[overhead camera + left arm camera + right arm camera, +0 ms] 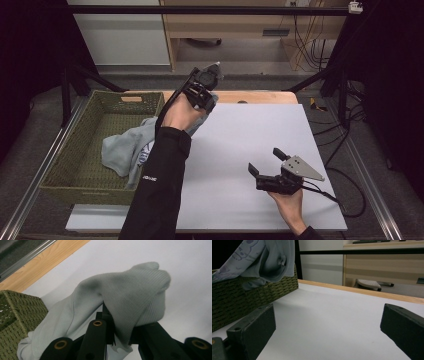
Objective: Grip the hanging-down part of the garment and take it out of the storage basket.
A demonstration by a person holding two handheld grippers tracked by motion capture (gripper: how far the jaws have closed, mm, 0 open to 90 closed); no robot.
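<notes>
We see the grey garment (127,145) left of centre in the high view, partly lifted out of the green woven basket (65,165) and draped over its right wall onto the white tabletop (260,130). The left tool (117,337) is clenched on a fold of the cloth. We judge the transfer as begun, not complete: most fabric is inside the basket. The right tool (267,162) is released, at lower right. The sleeve (160,190) hides part of the garment.
</notes>
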